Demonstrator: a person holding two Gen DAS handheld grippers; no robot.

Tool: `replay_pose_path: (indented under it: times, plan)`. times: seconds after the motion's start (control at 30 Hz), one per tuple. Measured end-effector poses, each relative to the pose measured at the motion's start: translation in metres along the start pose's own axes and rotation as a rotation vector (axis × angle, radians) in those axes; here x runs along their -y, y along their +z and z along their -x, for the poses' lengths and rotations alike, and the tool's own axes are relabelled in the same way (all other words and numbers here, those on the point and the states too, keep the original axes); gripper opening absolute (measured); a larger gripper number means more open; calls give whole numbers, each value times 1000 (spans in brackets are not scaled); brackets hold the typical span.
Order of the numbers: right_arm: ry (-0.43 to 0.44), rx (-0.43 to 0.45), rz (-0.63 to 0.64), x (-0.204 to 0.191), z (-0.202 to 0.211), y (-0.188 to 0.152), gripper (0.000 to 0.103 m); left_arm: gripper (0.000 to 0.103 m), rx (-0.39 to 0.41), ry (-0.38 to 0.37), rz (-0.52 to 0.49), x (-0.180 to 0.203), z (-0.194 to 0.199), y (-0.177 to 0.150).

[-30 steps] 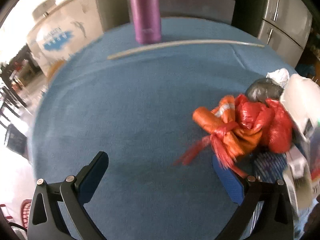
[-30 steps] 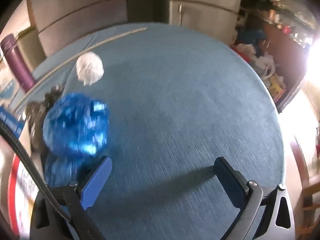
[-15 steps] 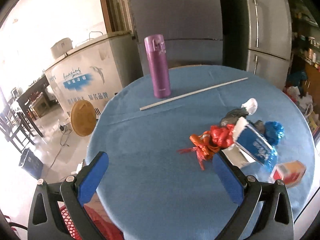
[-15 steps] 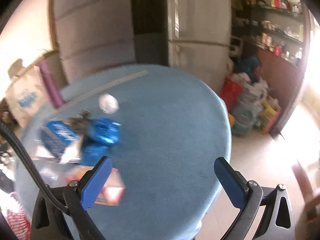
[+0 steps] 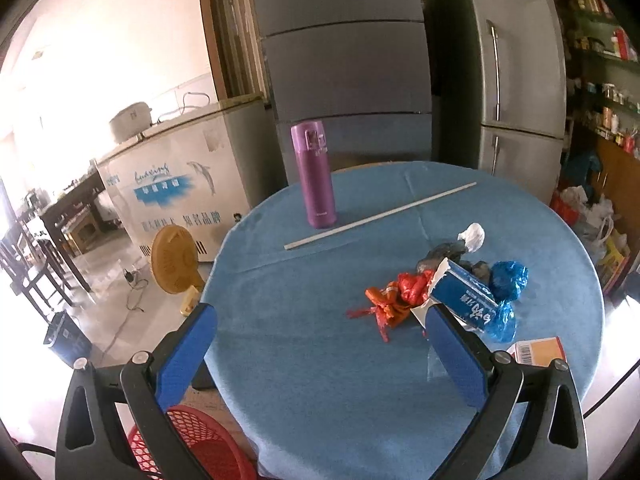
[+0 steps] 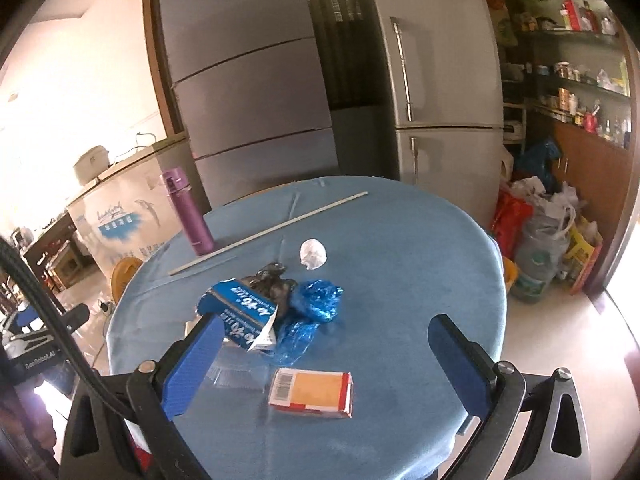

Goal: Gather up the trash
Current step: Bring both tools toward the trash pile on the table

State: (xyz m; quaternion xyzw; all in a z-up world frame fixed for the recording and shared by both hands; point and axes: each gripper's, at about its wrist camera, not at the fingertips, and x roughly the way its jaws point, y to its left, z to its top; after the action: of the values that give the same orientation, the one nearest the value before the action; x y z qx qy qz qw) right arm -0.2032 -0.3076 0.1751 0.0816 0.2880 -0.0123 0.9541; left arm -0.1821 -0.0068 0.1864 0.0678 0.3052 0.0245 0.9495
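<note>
**Both grippers wide open above a littered round table**

The left gripper [image 5: 320, 356] hangs over the near left edge of the round blue table [image 5: 320, 400] with its blue-padded fingers spread wide and nothing between them. The right gripper [image 6: 326, 364] is likewise fully spread and empty, poised above the near side of the same table.

The trash sits in a loose heap right of the table's centre. An orange-red plastic bag [image 5: 394, 300] lies at the heap's left side, touching a torn blue carton [image 6: 244, 316] that is tilted on its side. Behind the carton is a crumpled dark grey bag [image 6: 272, 280], and to its right a scrunched blue plastic bag [image 6: 320, 300]. A white paper ball [image 6: 313, 254] rests a little farther back, apart from the heap. Nearer the grippers, an orange-and-white box [image 6: 312, 394] lies flat, with a clear plastic wrapper [image 6: 236, 376] just to its left.

At the far left of the table stands an upright purple flask [image 5: 313, 180], with a long white stick [image 5: 380, 216] lying slantwise just in front of it. A red mesh basket [image 5: 192, 452] sits on the floor below the table's near left edge.
</note>
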Motion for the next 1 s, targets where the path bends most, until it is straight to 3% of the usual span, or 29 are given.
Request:
replay_pose_path:
  times: [0.47, 1.0]
  plan:
    - [-3, -2, 36, -13, 27, -14, 103, 103, 22, 1, -55, 10, 22, -11]
    - [7, -10, 10, -2, 38, -24, 103, 103, 22, -4, -96, 22, 34, -15]
